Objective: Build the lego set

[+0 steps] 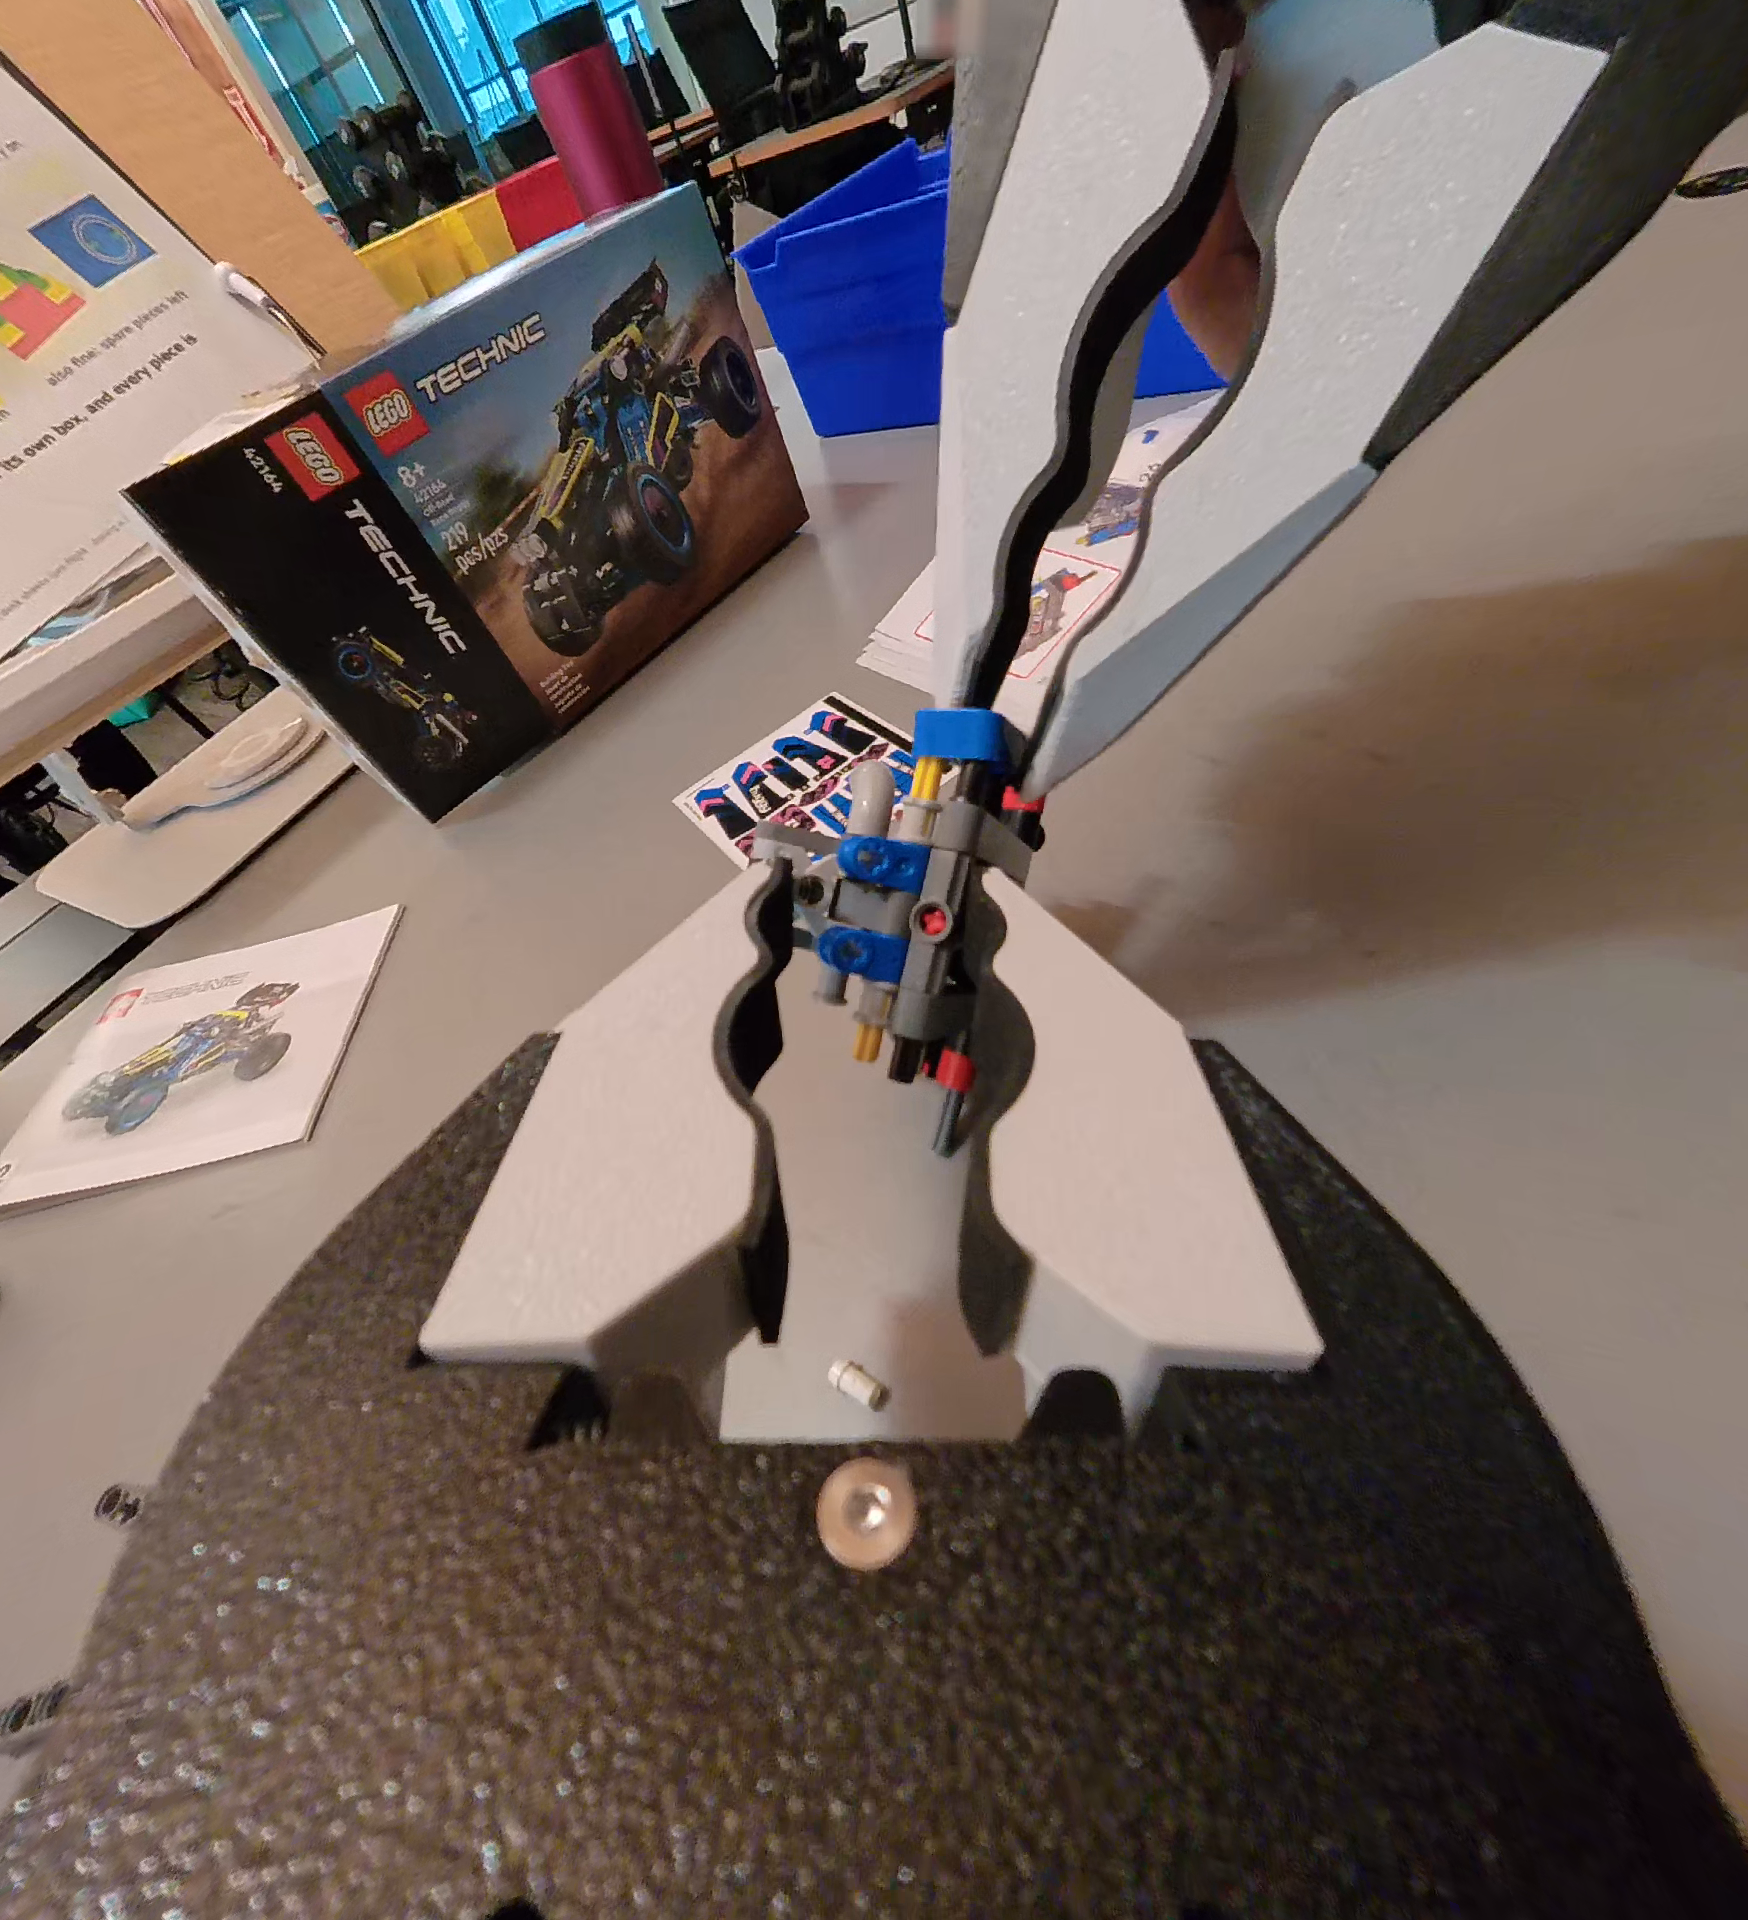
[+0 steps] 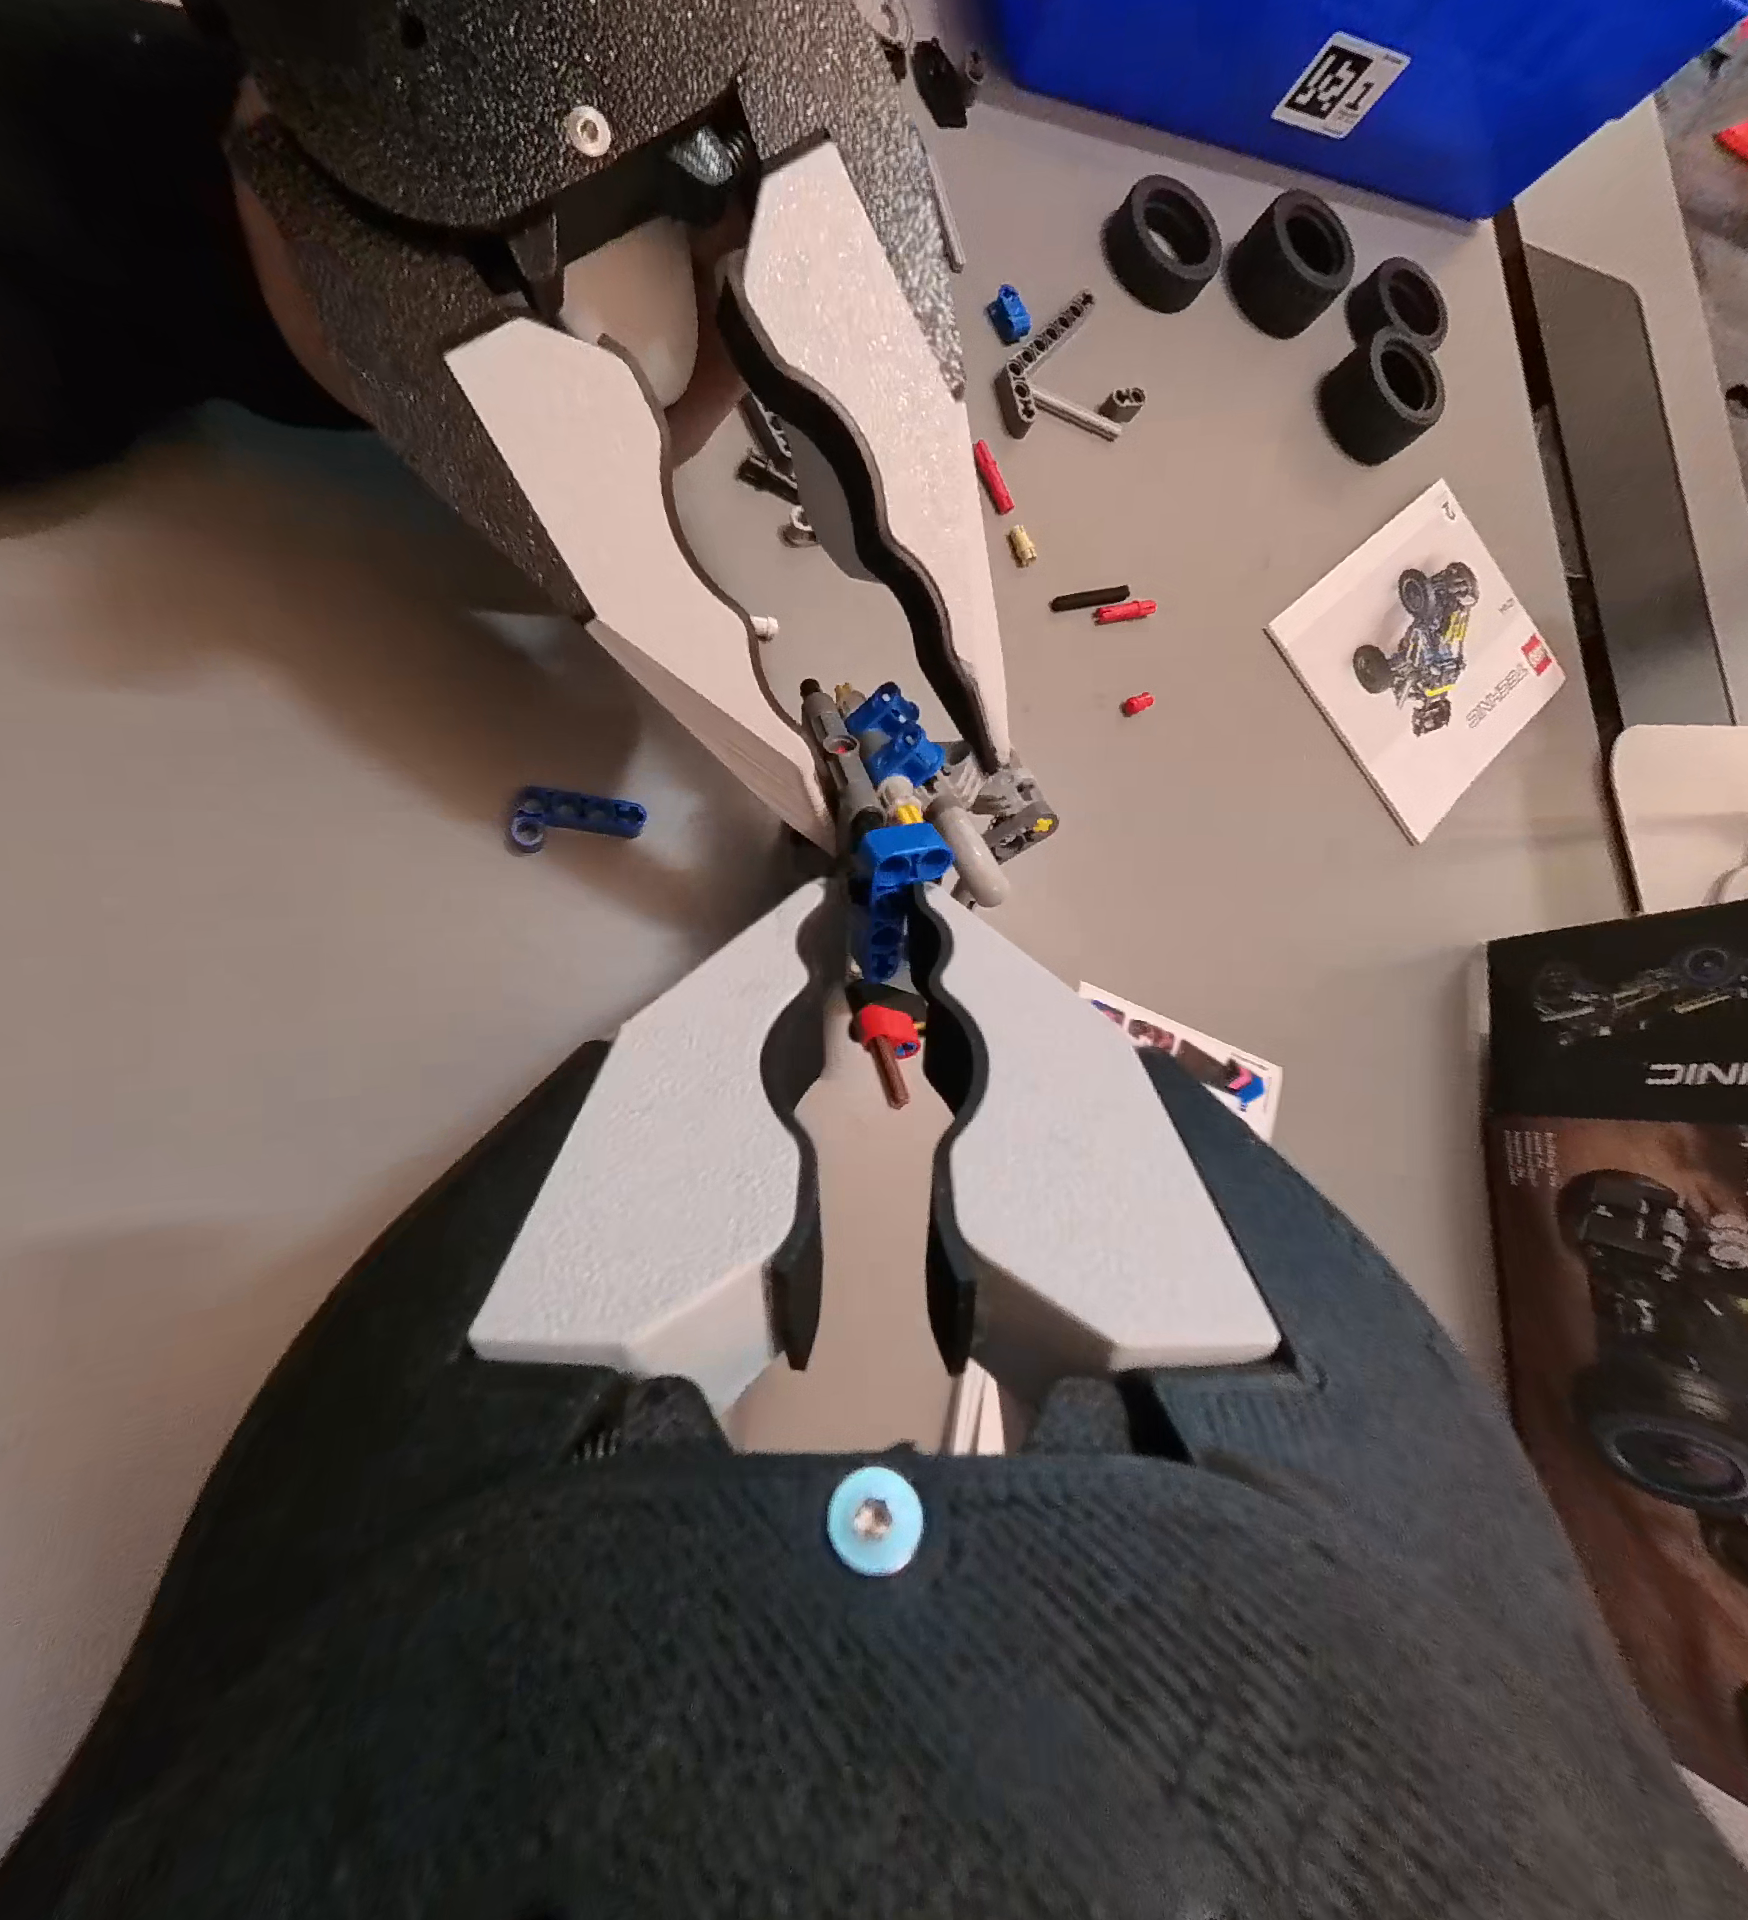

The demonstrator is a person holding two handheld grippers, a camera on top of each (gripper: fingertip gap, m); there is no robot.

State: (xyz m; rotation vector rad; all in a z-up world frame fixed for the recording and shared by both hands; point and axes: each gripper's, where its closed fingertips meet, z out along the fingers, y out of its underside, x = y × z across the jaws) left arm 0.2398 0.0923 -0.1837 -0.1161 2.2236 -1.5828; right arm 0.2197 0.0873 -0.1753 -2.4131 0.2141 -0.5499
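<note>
Left tool (image 1: 875, 914): clenched on the lego assembly (image 1: 891, 914), centre frame.
Right tool (image 2: 875, 935): clamped on the same assembly's blue end, from 12 o'clock in left view.
Assembly: held above the surface (image 2: 226, 935).
Tyres (image 2: 1285, 312): at 1 o'clock, right view.

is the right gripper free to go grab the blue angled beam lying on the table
Probably not yet: the right gripper is shut on the lego assembly, shared with the left gripper. The blue beam itself lies unobstructed.

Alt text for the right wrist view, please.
Both grippers, the right gripper from below and the left gripper from above, clamp one small blue-and-grey lego assembly above a grey table. Four black tyres, loose pins, a booklet and a blue bin lie beyond.
</note>
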